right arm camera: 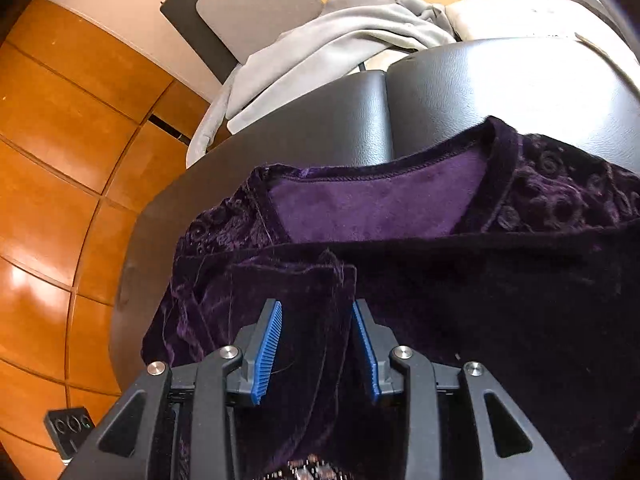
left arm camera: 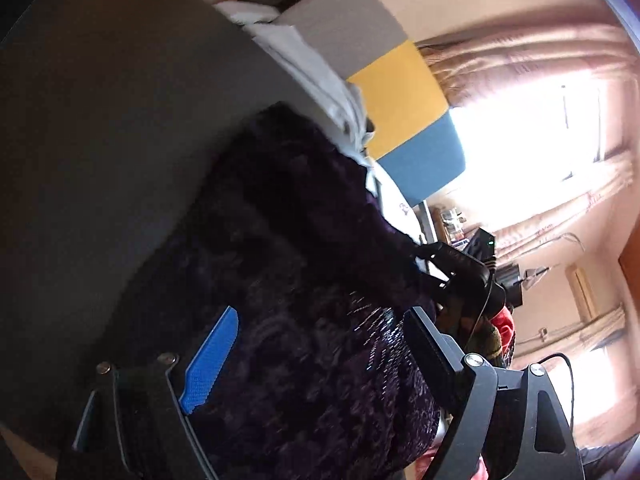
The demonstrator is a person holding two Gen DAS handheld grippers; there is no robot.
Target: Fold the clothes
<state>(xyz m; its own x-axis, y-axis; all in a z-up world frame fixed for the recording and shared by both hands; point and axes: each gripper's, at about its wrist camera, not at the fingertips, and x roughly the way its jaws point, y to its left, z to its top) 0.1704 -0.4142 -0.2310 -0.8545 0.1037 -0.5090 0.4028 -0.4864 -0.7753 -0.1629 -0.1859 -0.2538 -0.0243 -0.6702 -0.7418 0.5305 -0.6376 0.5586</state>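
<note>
A purple velvet top point(right arm camera: 400, 248) lies across a dark padded table point(right arm camera: 500, 92), neckline up and its paler lining showing, one layer already doubled over below the collar. The right tongs point(right arm camera: 318, 344) sit low over a raised fold of the velvet; their blue pads point(right arm camera: 267, 354) stand a little apart with cloth between them, so whether they truly grip it I cannot tell. The left tongs point(left arm camera: 320, 356) are spread wide, one blue pad point(left arm camera: 210, 364) against the fabric and the other finger well clear, holding nothing I can make out.

Whichever fold is in hand, it would go best with the edge taken close to the seam, both layers caught together, and the cloth carried low and flat so the slippery pile does not slide or bunch.

The right view alone shows the neckline, the wood floor point(right arm camera: 60, 160) and a grey garment point(right arm camera: 332, 52) heaped at the table's far end. The left view alone shows the sequinned patch point(left arm camera: 376, 332) on the top, the bright curtained window point(left arm camera: 540, 140), and the right tongs seen from outside.
</note>
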